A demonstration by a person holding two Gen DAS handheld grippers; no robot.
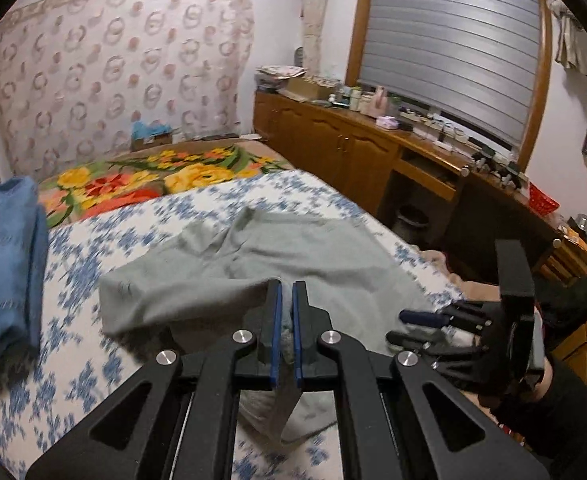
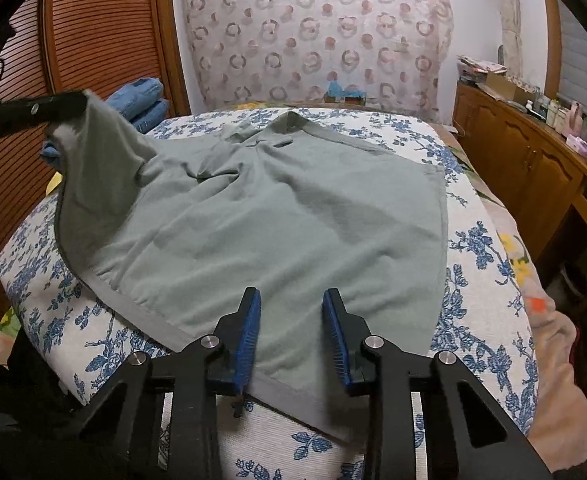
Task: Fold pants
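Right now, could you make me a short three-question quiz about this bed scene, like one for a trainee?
1. True or false: the left gripper is clamped on a corner of the grey-green garment and holds it up off the bed.
2. What sits between the right gripper's blue fingers? A) the garment's hem, with the fingers apart; B) a red basket; C) nothing but bare sheet.
3. Fill in: the folded ____ clothes lie stacked at the far left of the blue-flowered bedspread.

Key: 1 true; 2 A; 3 blue.
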